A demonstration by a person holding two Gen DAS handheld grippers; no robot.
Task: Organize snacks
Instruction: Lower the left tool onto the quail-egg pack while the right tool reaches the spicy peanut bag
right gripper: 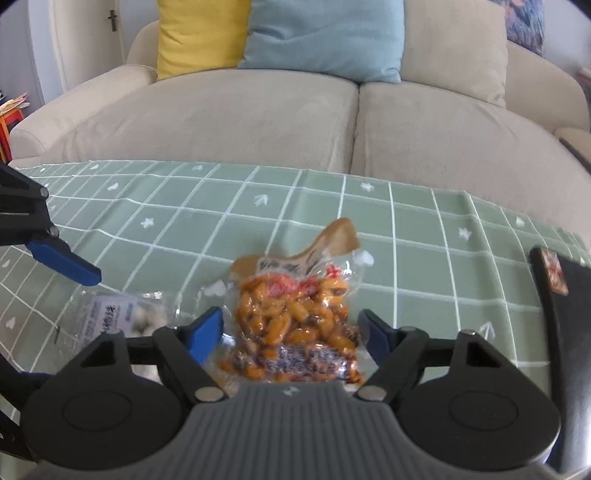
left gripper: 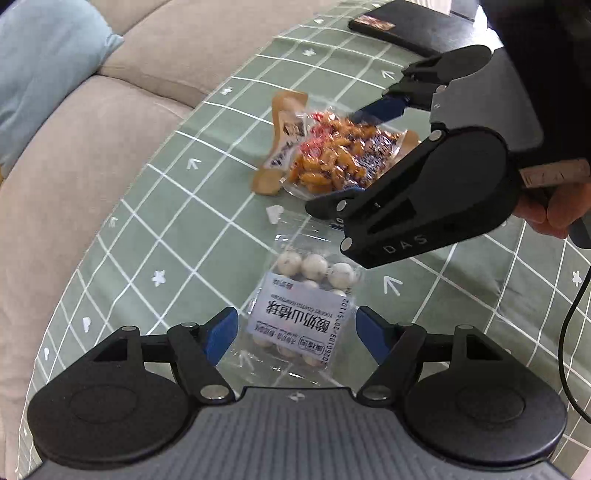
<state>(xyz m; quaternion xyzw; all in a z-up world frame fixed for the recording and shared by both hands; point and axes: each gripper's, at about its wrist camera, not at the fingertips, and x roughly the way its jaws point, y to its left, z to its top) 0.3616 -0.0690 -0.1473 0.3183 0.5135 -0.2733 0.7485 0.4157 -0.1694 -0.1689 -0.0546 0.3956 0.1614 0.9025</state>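
A clear packet of white coated balls lies flat on the green checked tabletop, its white label facing up (the printed side reads upside down from the left wrist view). The left claw hangs over it with its blue fingers apart, one on each side of the packet and not pressing it. Just beyond lies a clear bag of orange-brown snack pieces, resting partly on a tan pouch. The right claw straddles that bag with its fingers spread wide and clear of the plastic. A hand grips the right tool's handle. At the far edge of the tabletop sits a flat black box, well apart from the snacks. A beige sofa with a yellow cushion and a blue cushion stands behind.
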